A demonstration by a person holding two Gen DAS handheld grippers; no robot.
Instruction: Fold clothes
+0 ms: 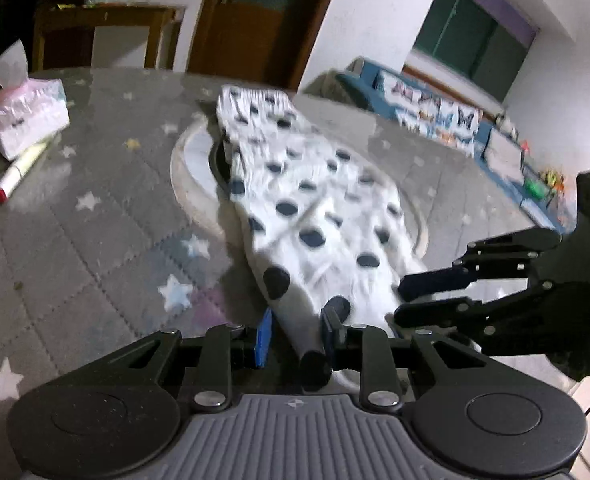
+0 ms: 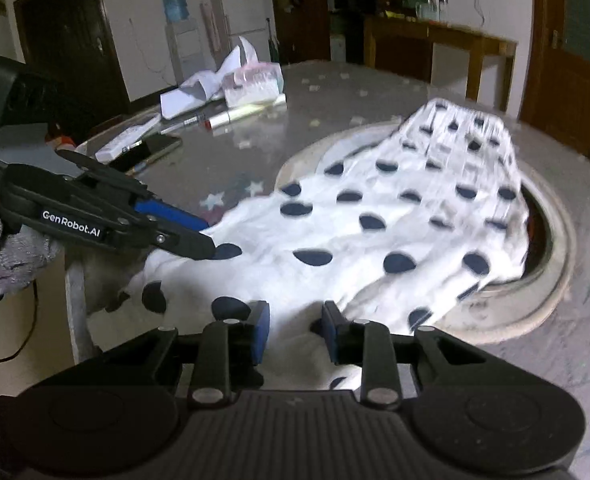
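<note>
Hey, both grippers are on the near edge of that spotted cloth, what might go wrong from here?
The polka-dot cloth lies over a round recess in the table; pulled, it may snag on that rim. The left gripper pinches only a thin bunched fold, which may slip. The right gripper sits close beside it, so the fingers may collide.

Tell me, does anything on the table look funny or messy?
Yes. The white garment with dark polka dots lies rumpled, draped across the round recessed ring in the grey star-patterned table, its near edge hanging off the table. Far back, loose white papers sit crumpled beside the pink tissue pack.
</note>
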